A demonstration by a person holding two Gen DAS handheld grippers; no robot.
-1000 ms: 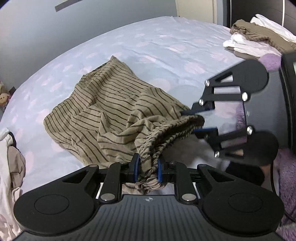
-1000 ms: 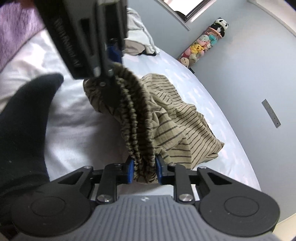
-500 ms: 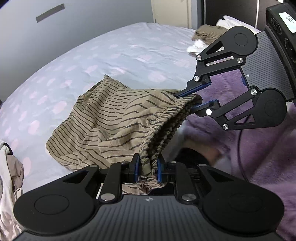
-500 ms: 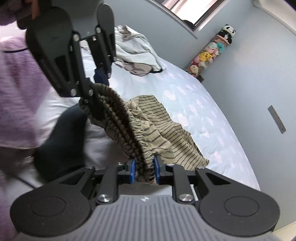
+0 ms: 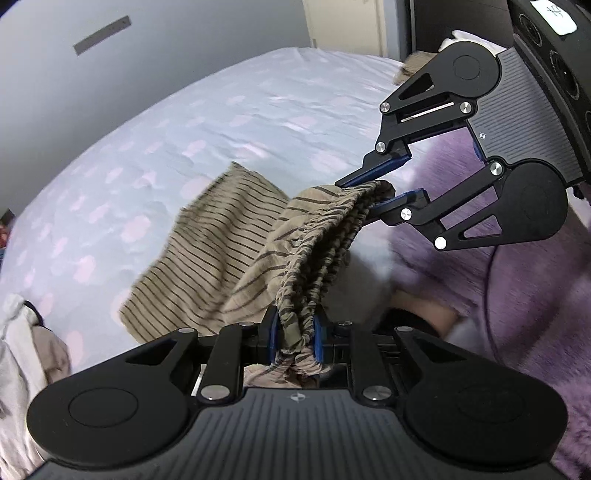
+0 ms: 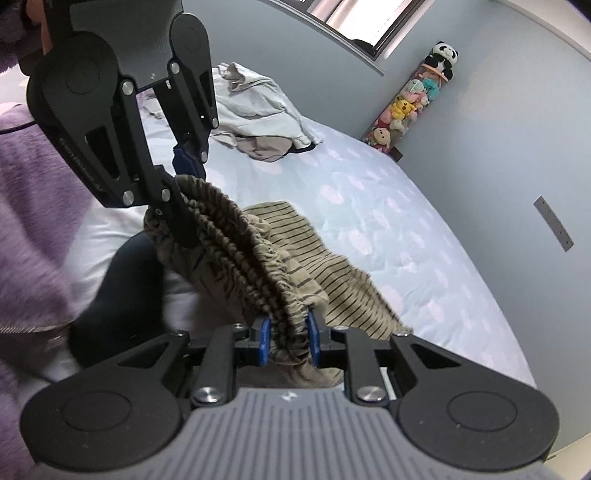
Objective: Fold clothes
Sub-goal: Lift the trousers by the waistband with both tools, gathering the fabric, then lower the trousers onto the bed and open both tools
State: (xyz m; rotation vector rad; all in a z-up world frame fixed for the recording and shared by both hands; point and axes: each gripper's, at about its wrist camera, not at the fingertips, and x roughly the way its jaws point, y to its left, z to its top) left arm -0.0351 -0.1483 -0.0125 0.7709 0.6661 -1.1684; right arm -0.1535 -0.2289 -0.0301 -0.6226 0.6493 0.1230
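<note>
Both grippers are clamped on the same striped shorts (image 5: 236,236). Left gripper (image 5: 294,334) has its blue pads nearly together, pinching the bunched elastic waistband, and right gripper (image 6: 286,341) bites the other end of it. Waistband is stretched between them, the rest hanging down onto the bed (image 5: 229,122).

hand-held grippers: 2 (image 5: 294,334) (image 6: 286,341) | striped shorts (image 5: 221,254): 1 | unfolded clothes pile (image 6: 258,110): 1

Background clutter
Plush toys (image 6: 413,107) stacked in the corner, window (image 6: 354,18) above, wall plate (image 6: 553,223) at right.
</note>
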